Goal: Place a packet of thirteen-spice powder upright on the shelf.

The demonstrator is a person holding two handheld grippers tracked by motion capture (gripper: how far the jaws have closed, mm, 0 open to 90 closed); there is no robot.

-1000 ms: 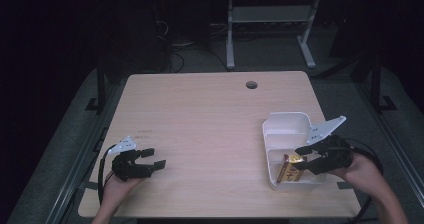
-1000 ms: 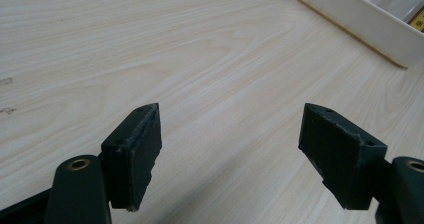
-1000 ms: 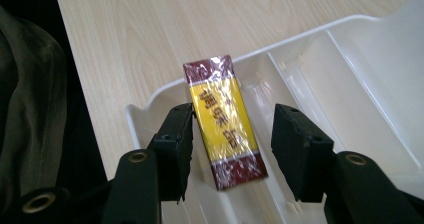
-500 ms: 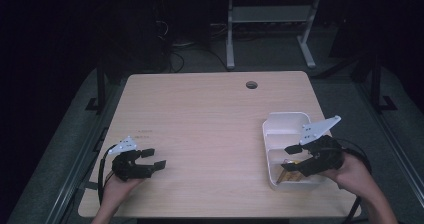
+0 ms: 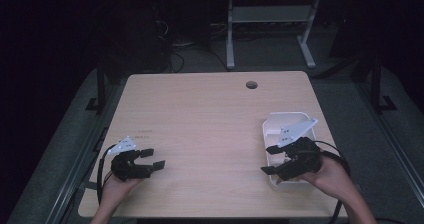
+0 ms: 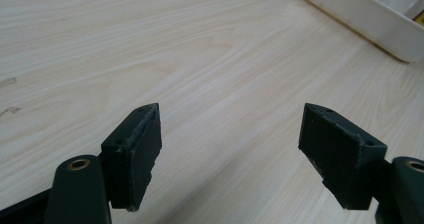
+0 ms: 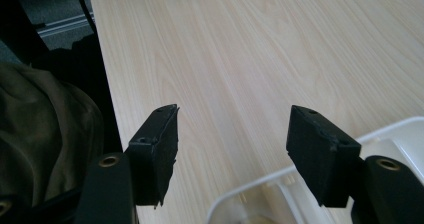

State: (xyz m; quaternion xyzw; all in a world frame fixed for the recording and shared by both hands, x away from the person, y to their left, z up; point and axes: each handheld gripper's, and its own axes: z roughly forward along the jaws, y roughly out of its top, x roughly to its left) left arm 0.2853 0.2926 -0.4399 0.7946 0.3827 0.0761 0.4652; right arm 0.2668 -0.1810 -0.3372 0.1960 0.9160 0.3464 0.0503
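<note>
- Jaws of the right gripper (image 5: pixel 270 159) stand apart with nothing between them; they have just been opening. It hangs over the near-left corner of the white tray (image 5: pixel 290 119).
- Tray as landmark: it sits at the table's (image 5: pixel 200 119) right edge, long axis running away from the person. In the right gripper view its near rim (image 7: pixel 250 194) lies just beneath and behind the pads, which point off the tray toward bare wood.
- Inside the tray, a glimpse of something yellowish under the gripper; what it is cannot be made out, so the tray's contents lie below and behind the right tool, not ahead of it.
- Left gripper (image 5: pixel 150 159) rests well to the left of the tray, jaws spread and empty; from its own view the tray's wall (image 6: pixel 365 19) lies far ahead to the upper right.
- Judgement: the right hand is much the nearer to the tray, so any next reach into it falls to that hand.
</note>
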